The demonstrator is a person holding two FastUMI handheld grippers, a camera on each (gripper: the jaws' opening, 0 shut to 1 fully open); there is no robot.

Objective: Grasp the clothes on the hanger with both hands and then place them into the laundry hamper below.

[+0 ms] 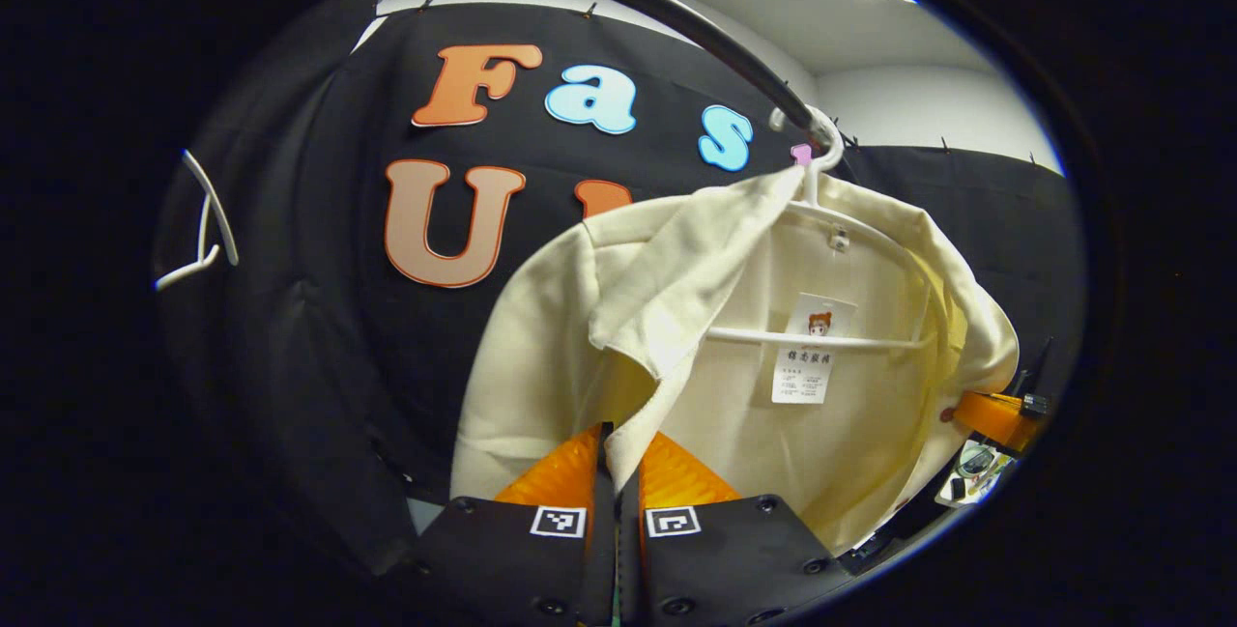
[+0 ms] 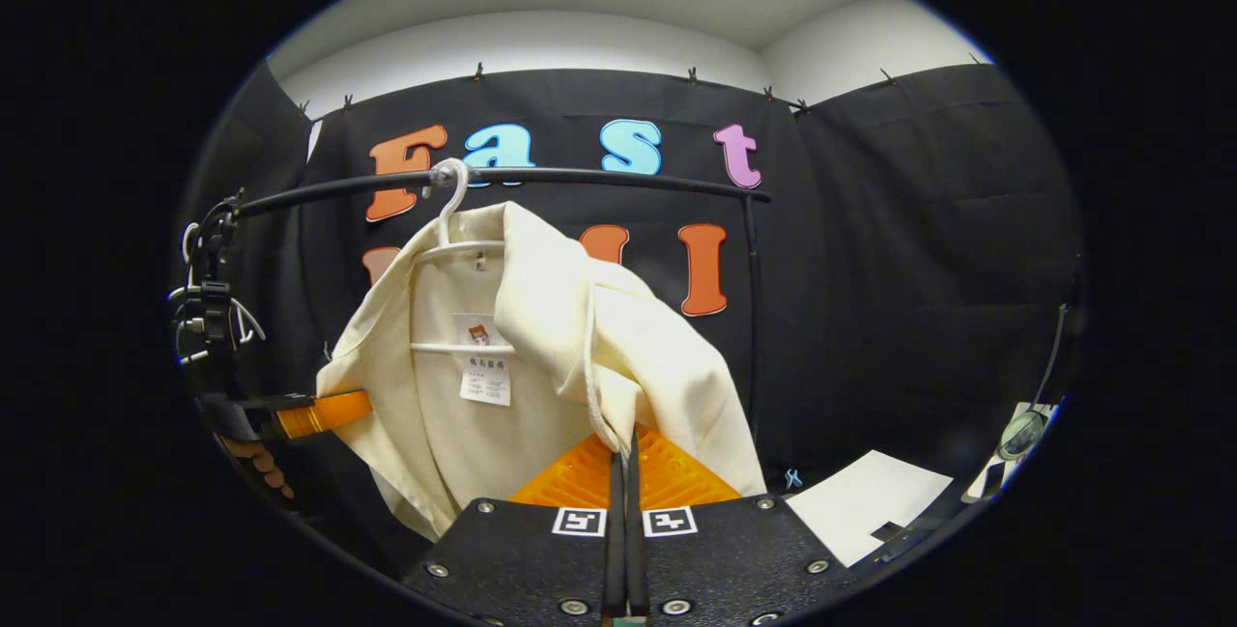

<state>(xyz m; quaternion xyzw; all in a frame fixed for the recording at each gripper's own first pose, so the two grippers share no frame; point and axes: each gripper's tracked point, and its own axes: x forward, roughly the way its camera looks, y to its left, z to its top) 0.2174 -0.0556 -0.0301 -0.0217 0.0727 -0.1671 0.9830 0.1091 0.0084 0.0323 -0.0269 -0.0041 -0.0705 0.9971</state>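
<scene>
1. Black cloth wall behind a dark rail [image 2: 580, 178]; I take the rail as landmark.
2. White hanger [image 2: 449, 197] hooks over the rail, cream garment [image 1: 734, 395] draped on it, hanging below the rail, tag inside.
3. My left gripper [image 1: 616, 453] is pinched closed on the garment's front edge, below the rail.
4. My right gripper [image 2: 626, 458] is clamped on the other side's fabric edge, also below the rail.
5. White sheet [image 2: 865, 501] lies low, right of the rail's end.
</scene>
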